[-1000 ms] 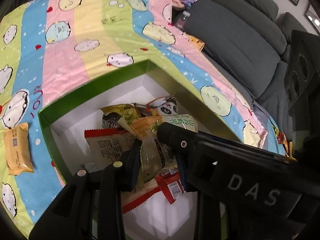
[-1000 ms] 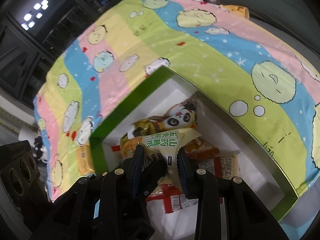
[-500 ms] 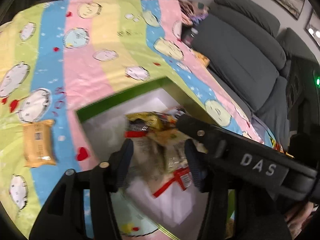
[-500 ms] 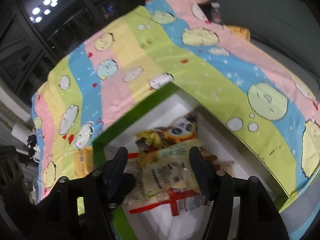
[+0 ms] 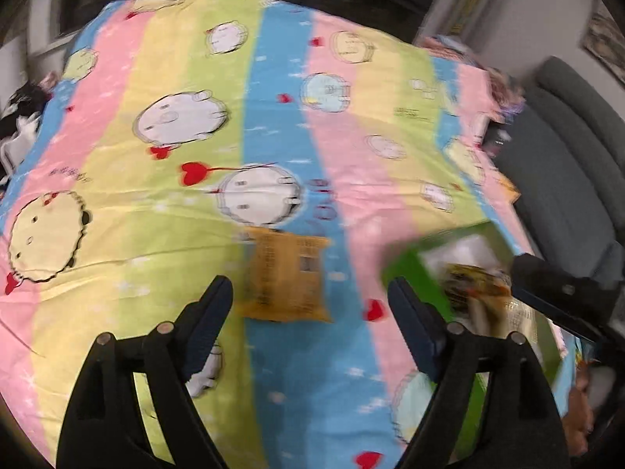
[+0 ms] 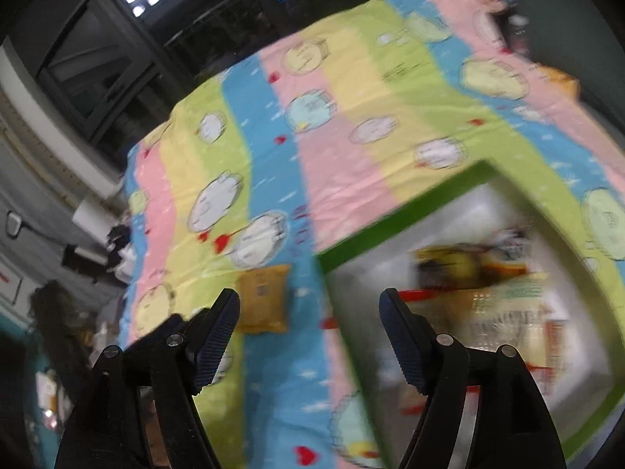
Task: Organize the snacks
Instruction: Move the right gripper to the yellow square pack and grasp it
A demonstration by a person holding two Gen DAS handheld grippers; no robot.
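Left tool (image 5: 310, 297), jaws just opened and empty, swings from the green box (image 5: 410, 264) toward an orange packet (image 5: 287, 277) on the striped cloth (image 5: 175, 203). Right tool (image 6: 308, 308) likewise empty. Next, likely: straddle the packet, close.

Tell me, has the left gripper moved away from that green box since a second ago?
Yes. The left gripper has swung left off the green box toward the orange snack packet on the blanket; its fingers have just been opening, nothing between them.

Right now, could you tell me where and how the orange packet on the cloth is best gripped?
The orange packet lies flat on the cloth, left of the green box. Probably best: come from above with the open, empty left gripper, which already frames it, and pinch across its two long side edges near the middle; the flat pose offers no raised part.
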